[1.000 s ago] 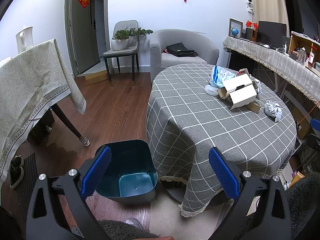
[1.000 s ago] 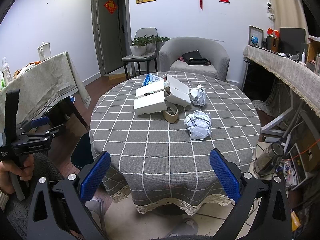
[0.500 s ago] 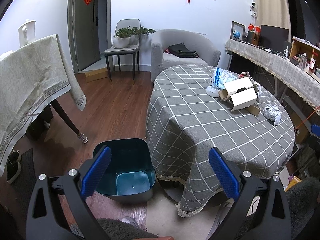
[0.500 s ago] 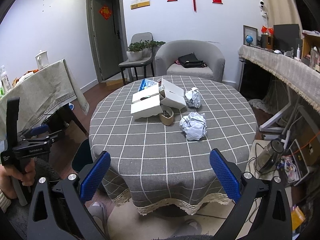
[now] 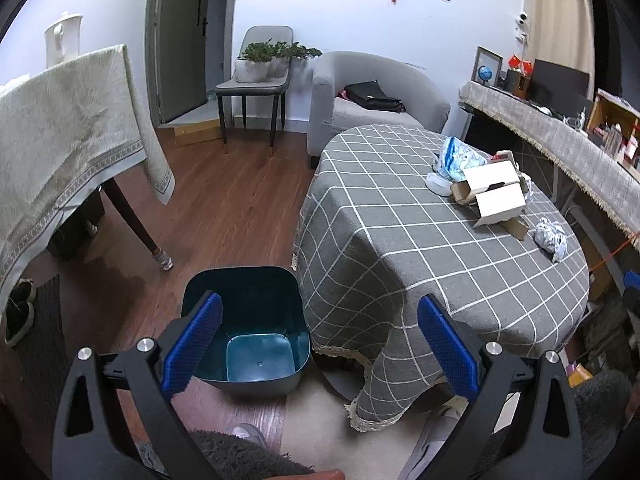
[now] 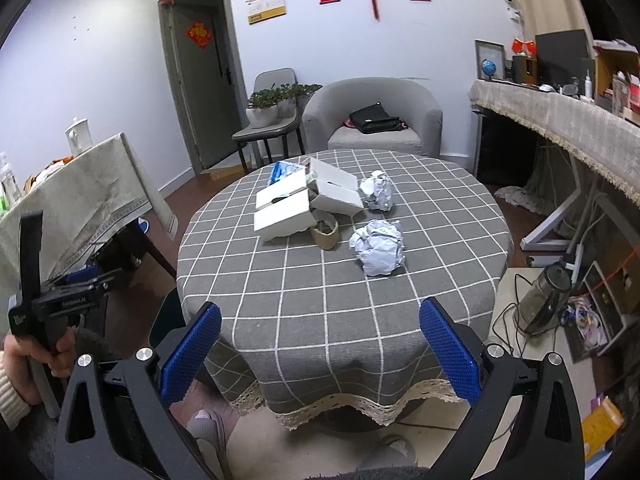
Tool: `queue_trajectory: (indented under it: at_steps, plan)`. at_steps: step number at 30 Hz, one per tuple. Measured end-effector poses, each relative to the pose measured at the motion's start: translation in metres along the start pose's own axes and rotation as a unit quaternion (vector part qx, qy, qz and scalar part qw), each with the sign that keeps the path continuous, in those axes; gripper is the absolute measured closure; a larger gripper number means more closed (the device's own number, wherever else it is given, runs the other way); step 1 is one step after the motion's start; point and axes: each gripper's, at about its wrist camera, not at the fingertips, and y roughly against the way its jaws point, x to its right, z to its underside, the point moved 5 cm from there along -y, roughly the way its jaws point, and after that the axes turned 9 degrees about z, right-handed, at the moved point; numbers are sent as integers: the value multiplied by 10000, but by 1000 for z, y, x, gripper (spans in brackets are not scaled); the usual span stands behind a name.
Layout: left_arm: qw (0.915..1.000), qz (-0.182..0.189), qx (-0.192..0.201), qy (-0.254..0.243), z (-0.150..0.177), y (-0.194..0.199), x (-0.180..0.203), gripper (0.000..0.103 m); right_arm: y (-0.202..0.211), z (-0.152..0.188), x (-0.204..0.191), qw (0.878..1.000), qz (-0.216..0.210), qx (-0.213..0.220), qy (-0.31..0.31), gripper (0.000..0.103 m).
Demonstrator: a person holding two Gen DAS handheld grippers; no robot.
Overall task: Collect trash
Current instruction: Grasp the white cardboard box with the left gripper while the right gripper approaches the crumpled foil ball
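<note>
A round table with a grey checked cloth (image 6: 320, 300) holds trash: a crumpled paper ball (image 6: 378, 246), a second paper ball (image 6: 377, 191), two white open boxes (image 6: 286, 210), a brown tape roll (image 6: 325, 231) and a blue-white bag (image 6: 282, 170). A dark teal bin (image 5: 248, 320) stands empty on the floor left of the table. My left gripper (image 5: 320, 344) is open and empty above the bin. My right gripper (image 6: 320, 352) is open and empty, in front of the table's near edge. The trash also shows in the left wrist view (image 5: 552, 236).
A side table with a beige cloth (image 5: 60, 128) stands at the left. A grey armchair (image 6: 372, 120) and a chair with plants (image 6: 272, 116) are behind the table. A long shelf (image 6: 560, 112) runs along the right wall, with a kettle (image 6: 540, 300) and cables on the floor.
Both grippers have risen and drawn back slightly, so the table and bin look a little farther. Both stay open and empty.
</note>
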Motion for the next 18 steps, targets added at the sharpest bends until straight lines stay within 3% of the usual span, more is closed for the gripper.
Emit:
queue_trajectory:
  at_steps: [7, 10, 18]
  plan:
    - [9994, 224, -166, 205, 3, -5, 2, 3, 0, -5, -9, 9998, -43, 6, 210, 3]
    - [9994, 222, -94, 235, -1, -6, 15, 4, -8, -9, -14, 9993, -26, -107, 350, 3]
    - [9968, 784, -116, 124, -30, -24, 66, 4, -19, -25, -16, 9967, 66, -56, 803, 3]
